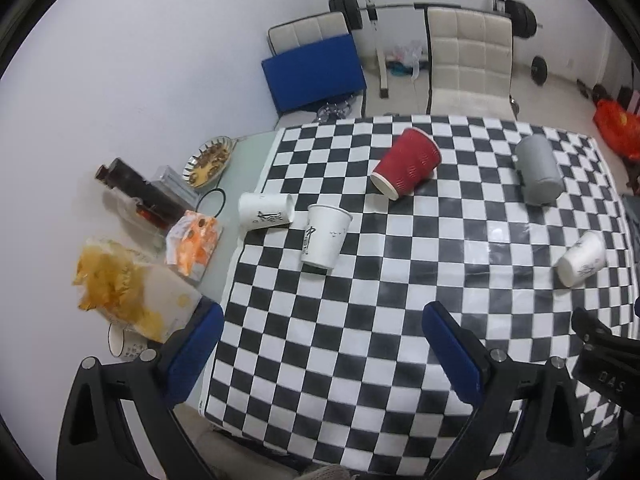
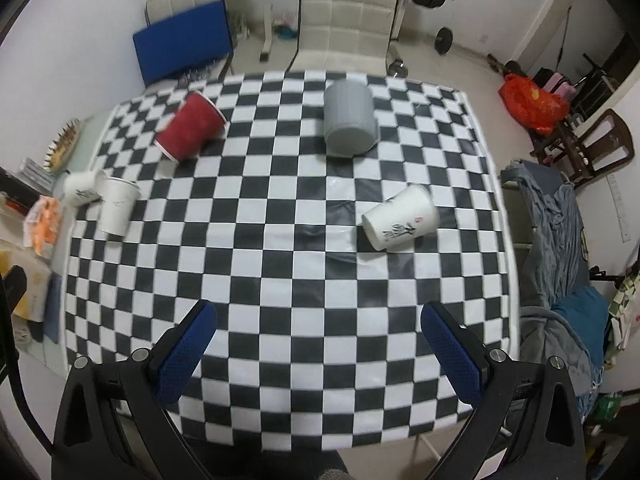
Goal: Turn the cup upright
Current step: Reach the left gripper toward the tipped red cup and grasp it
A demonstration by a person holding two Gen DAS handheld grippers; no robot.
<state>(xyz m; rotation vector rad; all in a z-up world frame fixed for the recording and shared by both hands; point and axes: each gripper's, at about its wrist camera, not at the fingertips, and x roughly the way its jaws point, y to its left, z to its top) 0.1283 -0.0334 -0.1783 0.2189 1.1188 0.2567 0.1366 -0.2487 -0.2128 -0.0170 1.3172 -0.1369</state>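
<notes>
Several cups sit on the checkered tablecloth [image 1: 360, 340]. A red cup [image 1: 408, 168] [image 2: 192, 130] lies on its side at the far left-centre. A grey cup [image 1: 538, 170] [image 2: 350, 120] lies on its side at the far right. A white cup [image 1: 582, 258] [image 2: 400, 216] lies on its side at the right. Another white cup [image 1: 264, 211] [image 2: 80, 190] lies on its side at the left edge, next to a white cup [image 1: 326, 236] [image 2: 117, 206] standing upright. My left gripper [image 1: 320, 320] and right gripper [image 2: 318, 320] are both open and empty, above the near part of the cloth.
Snack bags [image 1: 120, 288], a dark bottle [image 1: 136, 188] and a plate [image 1: 208, 162] crowd the table's left strip. Two white chairs [image 2: 348, 12], a blue pad [image 2: 184, 40] and weights stand beyond the far edge. Grey cloth [image 2: 560, 240] lies to the right.
</notes>
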